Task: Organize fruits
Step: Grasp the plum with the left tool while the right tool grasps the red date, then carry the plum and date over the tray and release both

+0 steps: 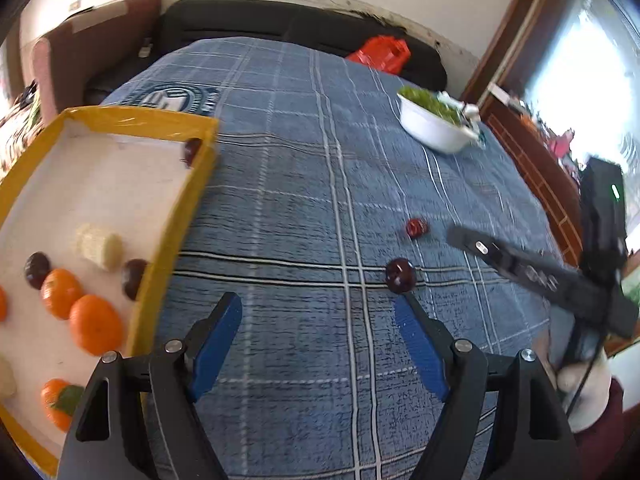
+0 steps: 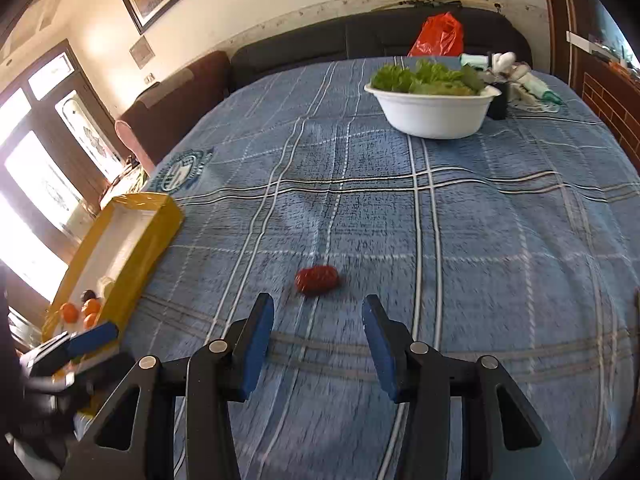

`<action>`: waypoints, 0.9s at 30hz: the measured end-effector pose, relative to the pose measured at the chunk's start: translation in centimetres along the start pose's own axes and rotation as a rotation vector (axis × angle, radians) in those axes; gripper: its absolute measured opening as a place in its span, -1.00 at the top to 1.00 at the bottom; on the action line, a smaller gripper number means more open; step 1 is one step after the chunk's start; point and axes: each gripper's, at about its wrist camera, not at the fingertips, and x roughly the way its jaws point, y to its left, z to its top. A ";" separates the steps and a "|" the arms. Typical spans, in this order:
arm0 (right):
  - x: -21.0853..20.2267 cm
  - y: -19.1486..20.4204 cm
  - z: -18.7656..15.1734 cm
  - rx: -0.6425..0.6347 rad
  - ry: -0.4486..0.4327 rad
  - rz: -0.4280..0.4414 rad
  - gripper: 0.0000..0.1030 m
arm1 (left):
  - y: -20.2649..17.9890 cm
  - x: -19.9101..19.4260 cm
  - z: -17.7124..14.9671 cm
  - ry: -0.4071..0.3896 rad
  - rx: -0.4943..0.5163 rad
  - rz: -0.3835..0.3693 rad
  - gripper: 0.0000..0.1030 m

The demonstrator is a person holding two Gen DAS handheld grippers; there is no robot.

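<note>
Two loose fruits lie on the blue plaid cloth (image 1: 304, 200) to the right of the yellow tray (image 1: 168, 248): a dark plum (image 1: 400, 275) and, just beyond it, a small red fruit (image 1: 417, 228), the two near each other but apart. Inside the yellow tray you can count four oranges in the left wrist view, the largest (image 1: 96, 323) near the tray's right wall, one of them cut off by the picture's edge; three dark plums, one (image 1: 193, 149) in the far corner, one (image 1: 134, 278) against the right wall and one (image 1: 37, 270) beside the oranges; and one pale yellowish chunk (image 1: 99, 246), with another pale piece half seen at the left edge. Your left gripper (image 1: 318, 314) hangs just right of the tray with its blue fingers spread wide and nothing between them; the dark plum sits just past the tip of its right finger. Your right gripper (image 2: 318, 312) is also spread wide and holds nothing, with the red fruit (image 2: 317, 279) lying just ahead of the gap, untouched. Far beyond the tray, a white bowl (image 2: 434, 114) of green leaves stands on the cloth, with one red plastic bag (image 2: 438, 36) behind it on the dark sofa.
</note>
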 end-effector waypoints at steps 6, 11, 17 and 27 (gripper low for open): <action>3.5 0.1 0.9 -0.021 0.025 -0.014 0.03 | -2.8 2.5 0.3 0.008 0.116 0.010 -0.51; 4.2 0.4 0.7 -0.056 0.025 -0.024 0.35 | -4.2 4.2 0.7 0.025 0.158 -0.005 -0.37; 3.2 -0.6 0.6 -0.030 0.008 -0.016 0.35 | -5.3 5.9 1.3 0.028 0.170 -0.014 -0.37; -1.1 -1.8 0.5 -0.005 -0.052 -0.033 0.35 | -8.1 7.7 0.4 0.033 0.279 0.101 0.52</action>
